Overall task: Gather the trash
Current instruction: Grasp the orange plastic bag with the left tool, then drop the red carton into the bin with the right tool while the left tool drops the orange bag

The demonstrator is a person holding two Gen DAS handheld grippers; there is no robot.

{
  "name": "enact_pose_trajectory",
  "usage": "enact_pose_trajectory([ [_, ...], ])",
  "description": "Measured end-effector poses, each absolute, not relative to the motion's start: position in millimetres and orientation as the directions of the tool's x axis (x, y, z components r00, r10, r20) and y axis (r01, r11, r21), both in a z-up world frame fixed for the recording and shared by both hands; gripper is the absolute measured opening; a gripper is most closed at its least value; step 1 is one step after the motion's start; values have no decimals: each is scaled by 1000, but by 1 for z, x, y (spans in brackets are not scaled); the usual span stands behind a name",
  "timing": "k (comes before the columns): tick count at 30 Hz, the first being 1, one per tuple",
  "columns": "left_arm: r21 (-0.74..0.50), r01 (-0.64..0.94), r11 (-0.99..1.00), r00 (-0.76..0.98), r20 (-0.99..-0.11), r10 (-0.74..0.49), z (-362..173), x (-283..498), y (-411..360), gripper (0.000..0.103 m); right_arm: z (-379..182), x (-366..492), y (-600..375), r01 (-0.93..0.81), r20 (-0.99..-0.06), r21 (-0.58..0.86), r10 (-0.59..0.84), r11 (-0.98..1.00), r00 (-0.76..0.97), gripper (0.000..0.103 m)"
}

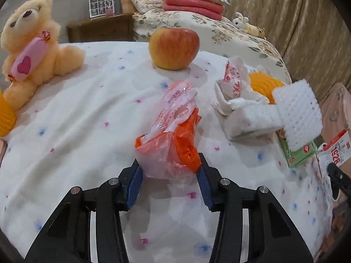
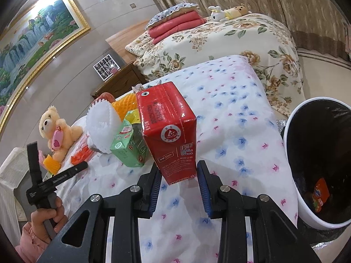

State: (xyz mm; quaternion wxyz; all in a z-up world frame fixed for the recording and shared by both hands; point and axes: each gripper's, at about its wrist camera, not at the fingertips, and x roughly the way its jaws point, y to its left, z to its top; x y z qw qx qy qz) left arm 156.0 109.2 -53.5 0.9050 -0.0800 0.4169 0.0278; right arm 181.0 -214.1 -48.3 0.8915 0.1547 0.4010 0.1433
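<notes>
Two grippers at work: right gripper (image 2: 178,183) clamps the red carton (image 2: 170,131), raised beside the bin (image 2: 307,208) for dropping; left gripper (image 1: 169,175) brackets the orange bag (image 1: 173,144) on the bed (image 1: 76,131), jaws touching it, grasp uncertain.

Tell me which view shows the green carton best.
The right wrist view: the green carton shows two printed faces there, lying beside the red carton in the right gripper. In the left wrist view it sits at the frame edge, partly under white foam netting.
</notes>
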Motion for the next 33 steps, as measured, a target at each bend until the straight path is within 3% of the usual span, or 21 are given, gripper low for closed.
enact_pose_trajectory([
  [5, -141, -101, 985, 679, -733, -35, -48, 139, 105, 37, -46, 175, -218, -131, -663, 396, 381, 909, 644, 33],
  [21, -236, 45, 971, 678, -706, -203, -42, 79, 50, 36, -45, 146, -245, -92, -663, 392, 351, 915, 661, 33],
  [33, -230, 220, 948, 650, -690, -319, -30, 65, -17, 36, -44, 127, -277, -34, -662, 395, 310, 918, 682, 33],
])
